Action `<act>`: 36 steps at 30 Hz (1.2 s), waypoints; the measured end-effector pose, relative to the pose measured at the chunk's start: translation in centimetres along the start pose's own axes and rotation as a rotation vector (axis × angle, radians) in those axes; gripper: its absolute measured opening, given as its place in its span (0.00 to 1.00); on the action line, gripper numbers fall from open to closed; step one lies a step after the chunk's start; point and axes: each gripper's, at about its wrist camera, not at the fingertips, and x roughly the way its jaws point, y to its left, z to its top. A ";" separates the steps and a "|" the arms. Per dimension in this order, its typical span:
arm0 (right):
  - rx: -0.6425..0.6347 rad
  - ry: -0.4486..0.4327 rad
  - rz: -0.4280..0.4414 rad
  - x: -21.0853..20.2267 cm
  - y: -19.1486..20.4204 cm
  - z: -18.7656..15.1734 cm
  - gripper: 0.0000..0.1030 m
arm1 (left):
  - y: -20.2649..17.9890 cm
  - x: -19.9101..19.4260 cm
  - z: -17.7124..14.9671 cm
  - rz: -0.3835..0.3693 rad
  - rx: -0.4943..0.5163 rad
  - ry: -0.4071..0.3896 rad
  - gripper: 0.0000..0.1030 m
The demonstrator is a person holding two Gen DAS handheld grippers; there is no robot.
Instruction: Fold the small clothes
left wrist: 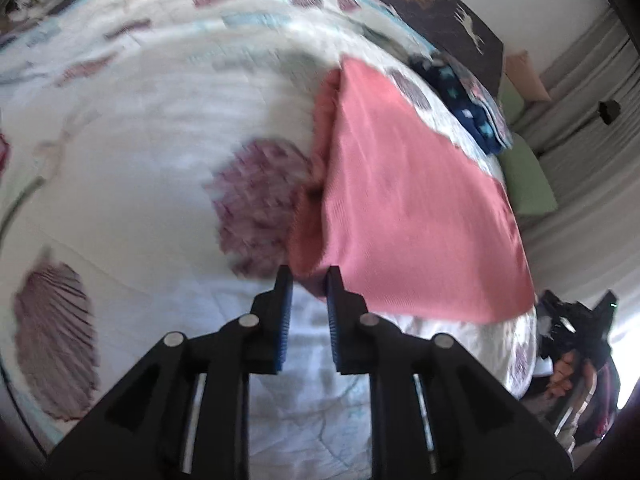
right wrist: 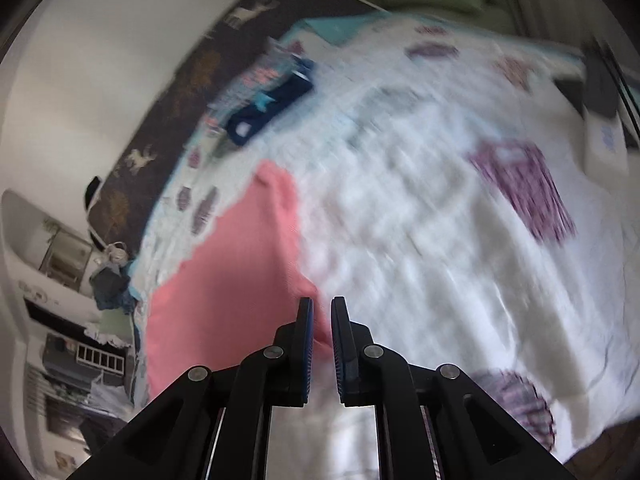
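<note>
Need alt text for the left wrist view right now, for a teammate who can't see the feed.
The left hand-held gripper has its tips at the near corner of a pink garment lying folded on a white floral bedspread. A small pile of dark blue patterned clothes lies beyond it.

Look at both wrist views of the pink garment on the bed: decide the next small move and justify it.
Probably draw both grippers back off the cloth. The pink garment already lies doubled on the quilt. The left gripper stands slightly parted at the garment's edge, while the right gripper is nearly closed with pink cloth showing between its fingers.
</note>
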 end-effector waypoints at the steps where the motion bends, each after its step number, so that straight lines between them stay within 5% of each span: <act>1: -0.034 -0.007 -0.001 0.0 0.9 0.2 0.09 | -0.2 -0.9 0.4 0.035 0.009 -0.048 0.18; 4: -0.150 0.014 0.009 1.3 3.6 0.2 0.09 | -1.1 -2.5 1.5 0.068 0.046 -0.146 0.18; 8: -0.166 0.139 0.035 4.9 4.4 -0.8 0.09 | -2.9 -0.9 2.6 -0.154 0.019 -0.081 0.18; 9: -0.148 0.157 0.003 5.7 3.8 -1.2 0.08 | -3.3 0.3 2.6 -0.156 0.055 -0.046 0.19; 12: -0.087 0.175 -0.013 6.5 1.1 -1.7 0.00 | -1.7 4.1 1.6 0.023 0.055 0.048 0.16; 15: -0.045 0.186 0.047 5.5 -0.3 -1.3 0.02 | 1.0 3.1 1.3 -0.101 -0.034 0.027 0.09; 17: -0.073 0.168 0.070 4.2 -0.4 -0.8 0.07 | 1.5 1.8 1.4 -0.164 -0.041 0.023 0.22; 18: -0.111 0.145 0.078 3.0 -0.5 -0.4 0.16 | 1.5 1.1 1.5 -0.191 -0.018 0.019 0.30; 19: -0.139 0.131 0.076 2.3 -0.6 -0.2 0.23 | 1.6 0.6 1.5 -0.204 0.007 0.017 0.48; 20: -0.172 0.122 0.067 1.4 -0.9 0.1 0.41 | 1.2 0.2 1.4 -0.213 0.051 0.019 0.61; 21: -0.198 0.120 0.064 1.0 -1.0 0.2 0.51 | 1.0 -0.2 1.2 -0.198 0.102 0.020 0.63; 28: -0.423 0.203 0.144 2.2 0.8 -0.6 0.51 | -2.5 1.8 0.5 -0.182 0.374 0.073 0.63; 36: -0.641 0.254 0.246 1.8 5.2 -1.9 0.51 | -3.8 2.1 1.6 -0.232 0.381 0.069 0.63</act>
